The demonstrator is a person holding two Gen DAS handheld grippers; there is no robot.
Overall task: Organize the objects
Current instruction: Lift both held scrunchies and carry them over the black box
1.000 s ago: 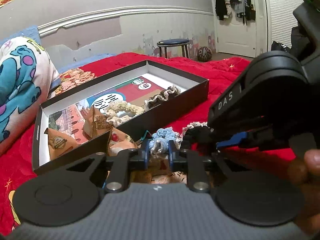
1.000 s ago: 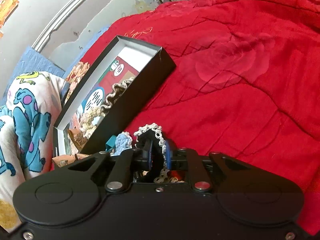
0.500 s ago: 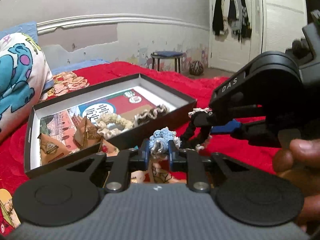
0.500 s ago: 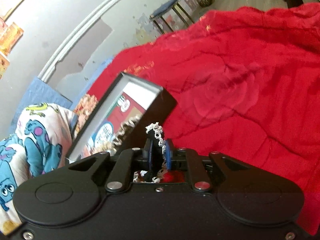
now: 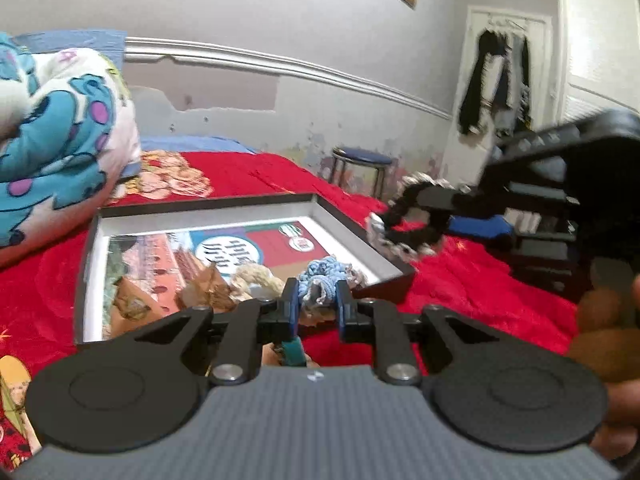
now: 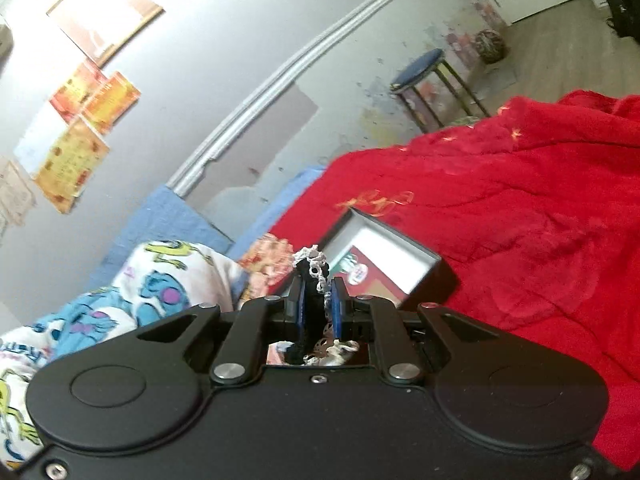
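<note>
My left gripper (image 5: 318, 300) is shut on a blue crochet scrunchie (image 5: 322, 276), held above the near edge of a shallow black box (image 5: 200, 202). The box lies on the red bedspread and holds a cream scrunchie (image 5: 254, 274), a brown scrunchie and brown paper packets (image 5: 130, 306). My right gripper (image 6: 318, 296) is shut on a black scrunchie with white lace trim (image 6: 314, 270). In the left wrist view this black scrunchie (image 5: 412, 224) hangs in the air over the box's right corner. The box also shows in the right wrist view (image 6: 400, 240).
A red bedspread (image 6: 520, 220) covers the bed. A blue-monster print pillow (image 5: 52, 140) lies left of the box. A blue-topped stool (image 5: 362, 160) stands by the far wall. Clothes hang on a white door (image 5: 500, 80).
Both grippers have risen off the bedspread, each carrying its scrunchie. The right gripper has swung up and toward the box; the left now looks down into the box.
</note>
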